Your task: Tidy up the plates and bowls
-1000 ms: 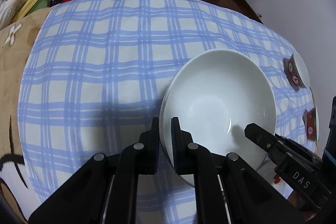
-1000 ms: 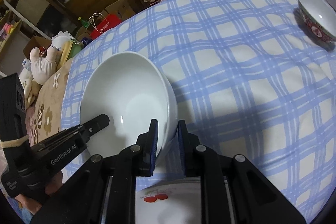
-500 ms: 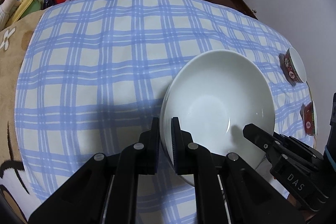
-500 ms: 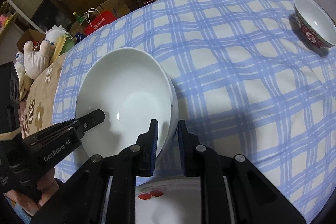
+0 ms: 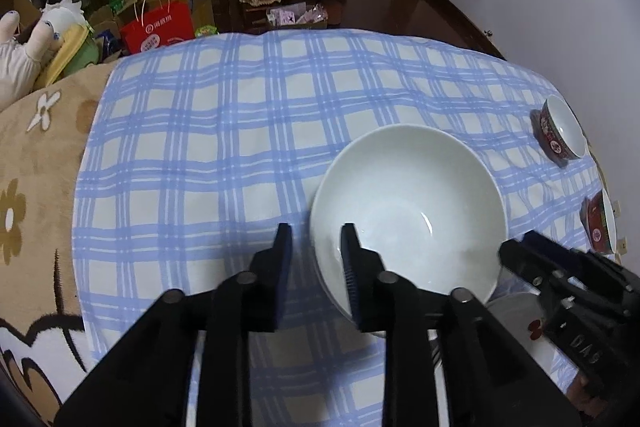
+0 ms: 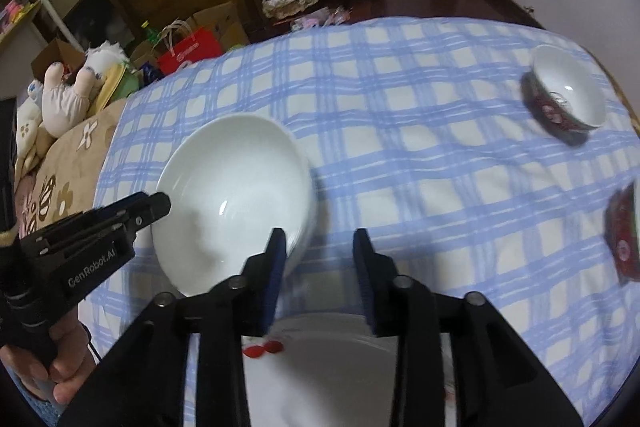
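Note:
A large white bowl (image 5: 408, 211) (image 6: 236, 195) sits on the blue plaid tablecloth (image 5: 224, 147). My left gripper (image 5: 316, 247) is open, its fingers on either side of the bowl's near left rim. My right gripper (image 6: 320, 251) is open, its left finger at the bowl's right rim and its right finger over the cloth. A white plate with red cherries (image 6: 340, 359) lies under the right gripper and shows in the left wrist view (image 5: 520, 311). Two small red-patterned bowls (image 6: 564, 107) (image 6: 624, 235) stand at the right.
The two small red bowls also show in the left wrist view (image 5: 560, 131) (image 5: 600, 227). A tan flowered blanket (image 5: 36, 163) lies left of the cloth. Stuffed toys (image 6: 68, 91), a red bag (image 5: 160, 27) and shelves stand beyond the table's far edge.
Both grippers have opened and let go of the white bowl's rim. The bowl now rests on the cloth. Both views have pulled back a little.

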Action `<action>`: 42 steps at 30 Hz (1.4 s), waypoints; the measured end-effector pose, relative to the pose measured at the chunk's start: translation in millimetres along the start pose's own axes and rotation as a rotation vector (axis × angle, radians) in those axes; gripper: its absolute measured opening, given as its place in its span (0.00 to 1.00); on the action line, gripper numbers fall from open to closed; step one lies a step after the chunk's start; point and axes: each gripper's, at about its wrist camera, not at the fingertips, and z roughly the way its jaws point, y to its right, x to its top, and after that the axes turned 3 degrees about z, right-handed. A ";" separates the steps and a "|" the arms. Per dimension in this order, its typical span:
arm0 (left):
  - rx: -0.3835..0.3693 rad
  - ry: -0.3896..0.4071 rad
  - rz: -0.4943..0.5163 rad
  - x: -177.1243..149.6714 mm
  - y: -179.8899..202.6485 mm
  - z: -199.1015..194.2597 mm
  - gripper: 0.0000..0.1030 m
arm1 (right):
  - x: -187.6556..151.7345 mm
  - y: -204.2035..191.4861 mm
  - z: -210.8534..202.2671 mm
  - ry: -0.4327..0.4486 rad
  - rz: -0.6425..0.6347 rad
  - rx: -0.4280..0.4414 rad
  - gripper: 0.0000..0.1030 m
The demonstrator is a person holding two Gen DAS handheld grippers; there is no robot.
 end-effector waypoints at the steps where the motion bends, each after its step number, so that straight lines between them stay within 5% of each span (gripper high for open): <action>1: 0.005 0.007 0.010 -1.5 2.5 -2.1 0.30 | 0.0 4.2 -4.3 0.007 0.009 -0.002 0.38; 6: 0.053 0.053 0.055 -2.0 16.4 -19.1 0.49 | 3.3 25.7 -29.3 0.044 0.053 -0.017 0.52; 11: 0.024 0.112 0.073 3.6 33.8 -45.8 0.52 | 9.9 43.8 -55.8 0.069 0.059 -0.072 0.66; 16: 0.039 0.124 0.118 15.2 63.2 -65.2 0.71 | 15.7 73.4 -93.3 0.131 0.080 -0.144 0.83; 22: 0.006 0.131 0.167 30.6 108.4 -80.6 0.80 | 15.5 112.1 -133.2 0.213 0.078 -0.202 0.99; 28: -0.101 0.135 0.193 37.8 157.5 -88.6 0.81 | 7.3 154.4 -159.6 0.299 0.104 -0.231 1.00; 38: -0.135 0.180 0.261 37.0 251.2 -80.3 0.81 | -5.2 215.4 -169.4 0.384 0.193 -0.263 1.00; 42: -0.228 0.129 0.270 44.0 273.3 -70.1 0.81 | -9.4 236.4 -176.0 0.423 0.222 -0.309 1.00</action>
